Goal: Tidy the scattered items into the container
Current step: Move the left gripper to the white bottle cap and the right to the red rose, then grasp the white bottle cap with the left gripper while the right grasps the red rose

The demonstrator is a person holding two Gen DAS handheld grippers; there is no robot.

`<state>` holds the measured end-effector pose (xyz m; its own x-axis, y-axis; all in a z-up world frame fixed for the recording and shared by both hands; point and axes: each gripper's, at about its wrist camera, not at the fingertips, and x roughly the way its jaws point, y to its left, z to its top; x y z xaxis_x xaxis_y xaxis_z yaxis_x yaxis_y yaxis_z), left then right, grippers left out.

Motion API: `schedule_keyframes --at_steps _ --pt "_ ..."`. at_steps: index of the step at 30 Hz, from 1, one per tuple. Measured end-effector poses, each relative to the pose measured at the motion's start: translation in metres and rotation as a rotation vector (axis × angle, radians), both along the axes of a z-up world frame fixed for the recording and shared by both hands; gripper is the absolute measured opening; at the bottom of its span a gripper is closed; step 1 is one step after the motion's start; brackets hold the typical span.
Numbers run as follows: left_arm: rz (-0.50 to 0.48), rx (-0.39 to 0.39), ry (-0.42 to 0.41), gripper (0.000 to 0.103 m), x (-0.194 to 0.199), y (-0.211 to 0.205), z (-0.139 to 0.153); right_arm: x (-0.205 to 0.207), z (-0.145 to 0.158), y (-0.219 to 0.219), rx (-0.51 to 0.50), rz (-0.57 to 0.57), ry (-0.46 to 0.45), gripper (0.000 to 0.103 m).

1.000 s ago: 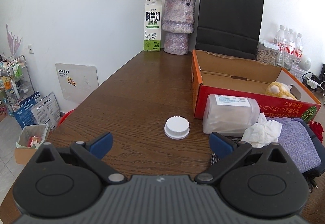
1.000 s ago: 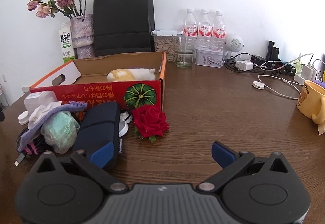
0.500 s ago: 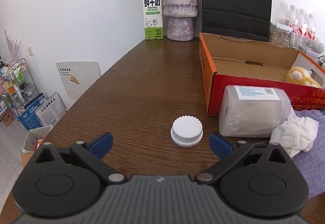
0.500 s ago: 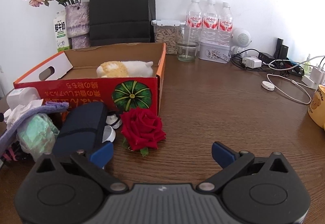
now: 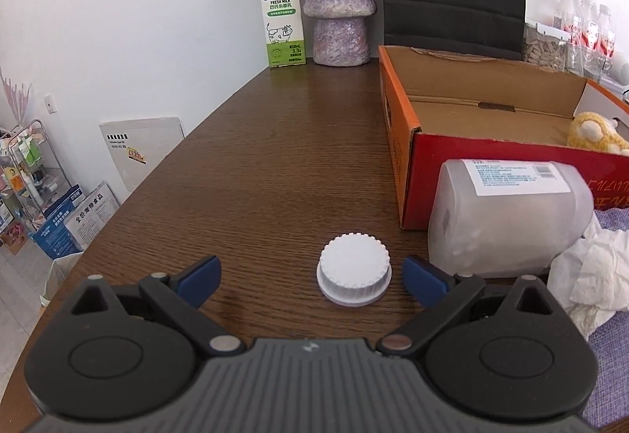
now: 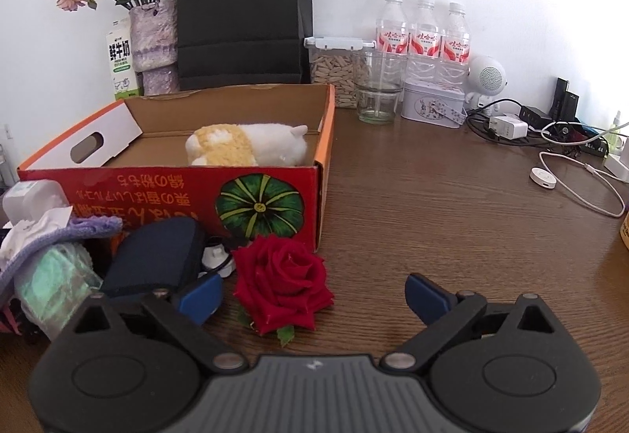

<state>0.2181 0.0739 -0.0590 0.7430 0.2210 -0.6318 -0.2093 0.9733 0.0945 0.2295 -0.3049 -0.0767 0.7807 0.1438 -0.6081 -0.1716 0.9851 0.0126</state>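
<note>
Left gripper point(image 5: 310, 276) open, jaws wide, nothing pressed. White ribbed cap point(image 5: 354, 268) sits on the table point(image 5: 275, 158) between the blue fingertips, nearer the right one, touching neither.

Right gripper point(image 6: 310, 293) open; its jaws have just been closing a little. Red rose point(image 6: 283, 283) lies between them, toward the left fingertip, no contact that I can see.

Cardboard box point(image 6: 118, 189) at 12 o'clock of the right gripper, at 2 o'clock of the left. Inside it: only one plush toy point(image 6: 247, 146); rest of the floor bare.

Still outside, along the box's near wall: frosted plastic jar point(image 5: 507, 213) on its side, crumpled tissue point(image 5: 589, 276), purple cloth point(image 6: 59, 240), dark blue pouch point(image 6: 157, 256), a greenish wrapped bundle point(image 6: 51, 279), small white bits behind the rose.

Judgement: early stage. One item stowed, most left. Both grippers look lined up for pickups, cap and rose, neither grasped yet.
</note>
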Motion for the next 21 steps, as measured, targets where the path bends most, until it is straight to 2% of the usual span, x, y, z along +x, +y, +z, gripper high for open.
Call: schedule_keyframes --at_steps 3,5,7,8,11,16,18,19,21 --pt "-0.013 -0.007 -0.012 0.09 0.0012 -0.0001 0.0009 0.0043 -0.0019 0.0026 -0.001 0.005 0.013 0.083" --pt "-0.01 -0.001 -0.016 0.089 0.0024 -0.0003 0.001 0.0061 -0.0042 0.002 0.012 0.008 0.027 0.078" --pt "-0.015 -0.003 -0.024 0.084 0.0021 0.0 0.0012 0.006 -0.0056 0.0003 0.038 0.002 0.021 0.067" --pt "-0.022 -0.01 -0.029 0.078 0.0019 0.0001 0.0016 0.0063 -0.0062 -0.0006 0.051 0.004 0.022 0.062" --pt "-0.04 -0.024 -0.038 0.066 0.0012 0.0005 0.0025 0.0065 -0.0075 -0.0006 0.055 0.007 0.026 0.06" --pt "-0.049 -0.049 -0.05 0.053 -0.0012 -0.0013 0.0016 0.0058 -0.0076 -0.0003 0.051 0.013 0.025 0.058" --pt "-0.061 -0.06 -0.055 0.041 -0.0023 -0.0029 0.0014 0.0058 -0.0075 -0.0002 0.049 0.013 0.025 0.058" --pt "-0.064 -0.059 -0.057 0.041 -0.0028 -0.0042 0.0015 0.0055 -0.0076 -0.0003 0.049 0.011 0.023 0.057" --pt "-0.062 -0.058 -0.059 0.041 -0.0038 -0.0059 0.0013 0.0049 -0.0071 0.0001 0.044 0.009 0.018 0.044"
